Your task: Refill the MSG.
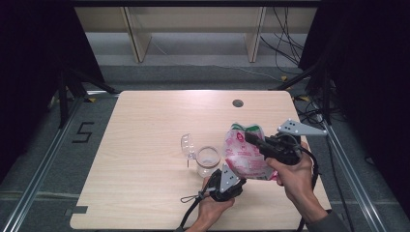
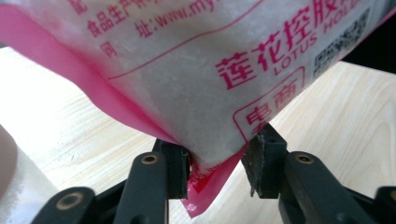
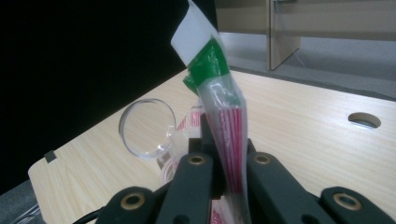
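Pink-and-white bag [image 1: 245, 153] held above table [image 1: 145, 145], beside clear jar [image 1: 208, 161]. Right gripper [image 3: 223, 140] clenched on bag's upper part. Left gripper [image 2: 217, 161] closing around bottom corner, pads already touching.

One bag [image 1: 245, 153], one jar [image 1: 208, 161], perhaps one lid [image 1: 187, 145]
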### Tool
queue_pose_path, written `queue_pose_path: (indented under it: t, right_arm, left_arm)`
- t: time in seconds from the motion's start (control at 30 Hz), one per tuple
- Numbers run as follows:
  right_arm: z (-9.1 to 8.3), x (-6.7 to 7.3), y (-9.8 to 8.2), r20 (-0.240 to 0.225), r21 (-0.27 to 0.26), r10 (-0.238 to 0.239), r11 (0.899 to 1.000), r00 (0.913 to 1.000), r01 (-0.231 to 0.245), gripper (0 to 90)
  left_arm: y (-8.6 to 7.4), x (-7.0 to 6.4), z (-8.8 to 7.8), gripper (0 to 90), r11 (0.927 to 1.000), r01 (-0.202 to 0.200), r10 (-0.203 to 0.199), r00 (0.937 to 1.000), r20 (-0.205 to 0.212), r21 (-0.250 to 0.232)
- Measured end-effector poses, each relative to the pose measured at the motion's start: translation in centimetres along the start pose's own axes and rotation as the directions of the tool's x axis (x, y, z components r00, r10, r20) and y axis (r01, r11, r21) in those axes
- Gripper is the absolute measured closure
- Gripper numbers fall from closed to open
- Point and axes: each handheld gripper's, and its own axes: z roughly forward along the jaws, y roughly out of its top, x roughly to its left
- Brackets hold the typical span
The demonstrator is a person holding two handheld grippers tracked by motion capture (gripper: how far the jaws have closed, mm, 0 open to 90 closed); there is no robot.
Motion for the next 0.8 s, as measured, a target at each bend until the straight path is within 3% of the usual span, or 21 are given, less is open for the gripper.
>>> queue_pose_path:
  t: [0.03, 0.1, 0.2, 0.3, 0.4, 0.43, 0.5, 0.57, 0.63, 0.67, 0.7, 0.73, 0.77, 0.8]
  right_arm:
    - [0.0, 0.0, 0.0, 0.0, 0.0, 0.0, 1.0, 1.0, 0.0, 90.0]
    - [0.7, 0.1, 0.4, 0.0, 0.0, -0.036, 0.999, 0.9994, 0.036, 90.0]
    - [2.0, 0.4, 0.9, -0.005, 0.021, -0.032, 0.999, 0.9995, 0.032, 90.0]
    - [2.4, 0.5, 1.0, -0.005, 0.025, -0.043, 0.999, 0.999, 0.043, 90.0]
    - [2.7, 0.8, 1.0, -0.005, 0.031, -0.026, 0.999, 0.9997, 0.026, 90.0]
    - [2.8, 0.6, 1.1, -0.001, 0.023, -0.062, 0.998, 0.9981, 0.062, 90.0]
    - [2.9, 0.6, 1.2, -0.005, 0.025, -0.063, 0.998, 0.998, 0.063, 90.0]
    - [3.1, 0.9, 1.2, -0.009, 0.034, -0.034, 0.999, 0.9994, 0.035, 90.0]
    - [3.1, 0.7, 1.3, 0.001, 0.032, -0.059, 0.998, 0.9982, 0.059, 90.0]
    - [3.1, 0.8, 1.4, 0.0, 0.039, -0.039, 0.998, 0.9992, 0.039, 90.0]
    - [3.3, 0.6, 1.4, -0.005, 0.022, -0.067, 0.998, 0.9977, 0.067, 90.0]
    - [3.3, 0.6, 1.4, -0.004, 0.026, -0.065, 0.998, 0.9979, 0.065, 90.0]
    - [3.2, 0.8, 1.4, -0.009, 0.044, -0.033, 0.998, 0.9994, 0.033, 90.0]
    - [3.3, 0.7, 1.4, 0.001, 0.035, -0.048, 0.998, 0.9988, 0.048, 90.0]
  left_arm:
    - [0.0, 0.0, -0.1, 64.4, 0.9998, 0.018, -0.018, 0.9998, 0.003, -0.005]
    - [0.0, 0.1, -0.3, 65.4, 0.9999, -0.01, 0.01, 0.9999, 0.007, 0.003]
    - [-0.1, 0.3, -0.5, 67.0, 1.0, 0.001, -0.001, 0.9998, 0.018, 0.007]
    - [-0.3, 0.7, -0.6, 67.4, 1.0, 0.002, -0.002, 0.9998, 0.022, 0.0]
    - [-0.2, 0.9, -0.9, 67.5, 0.9999, 0.004, -0.005, 0.9999, 0.016, 0.009]
    - [-0.2, 0.9, -0.9, 67.5, 1.0, 0.005, -0.005, 0.9996, 0.029, 0.003]
    - [-0.2, 0.8, -1.0, 67.6, 0.9999, 0.006, -0.007, 0.9997, 0.021, 0.009]
    - [-0.1, 0.8, -1.0, 67.7, 0.9999, 0.013, -0.013, 0.9995, 0.029, 0.01]
    - [-0.1, 0.7, -0.9, 67.8, 0.9999, 0.016, -0.016, 0.9992, 0.037, 0.006]
    - [-0.1, 0.6, -0.9, 67.9, 0.9999, 0.015, -0.015, 0.9992, 0.037, 0.007]
    - [-0.1, 0.6, -0.9, 67.9, 0.9999, 0.015, -0.015, 0.9992, 0.038, 0.007]
    - [-0.1, 0.7, -0.8, 67.9, 0.9999, 0.015, -0.016, 0.9988, 0.047, 0.002]
    - [-0.1, 0.7, -0.8, 67.9, 0.9999, 0.013, -0.013, 0.9987, 0.05, 0.004]
    - [-0.1, 0.7, -0.8, 67.9, 0.9999, 0.015, -0.016, 0.9985, 0.052, 0.003]
